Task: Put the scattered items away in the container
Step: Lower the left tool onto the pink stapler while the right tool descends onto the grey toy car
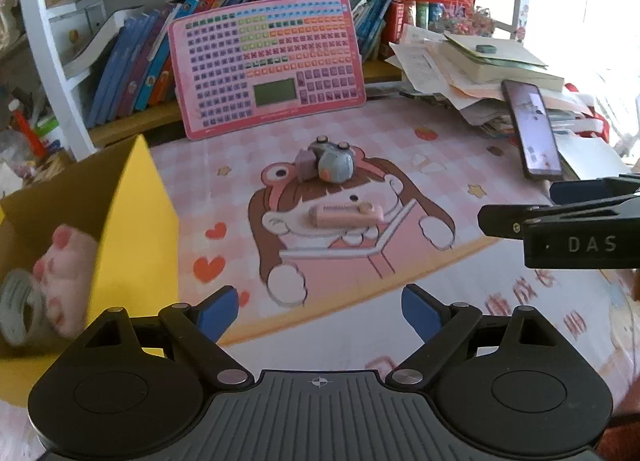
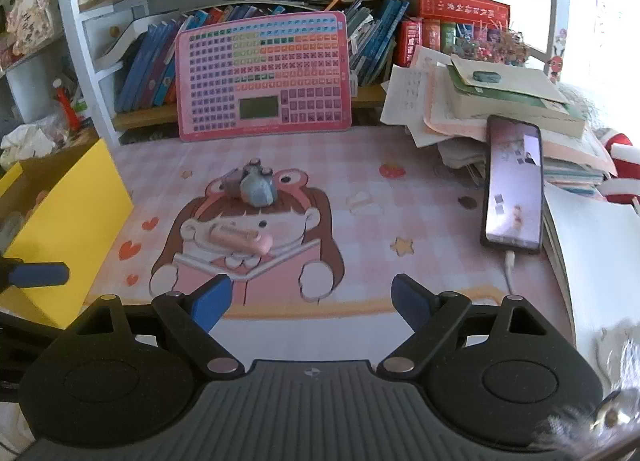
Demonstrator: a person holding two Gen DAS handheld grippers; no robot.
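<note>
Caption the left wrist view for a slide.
Open left gripper faces a pink stapler-like item and grey-blue toy camera on the cartoon desk mat, beside the yellow cardboard box.

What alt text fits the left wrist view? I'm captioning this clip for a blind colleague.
The open, empty left gripper hovers over a pink cartoon desk mat, facing a pink stapler-like item and a small grey-blue toy farther back. A yellow box on the left holds a plush paw and a tape roll. The right gripper enters from the right.
</note>
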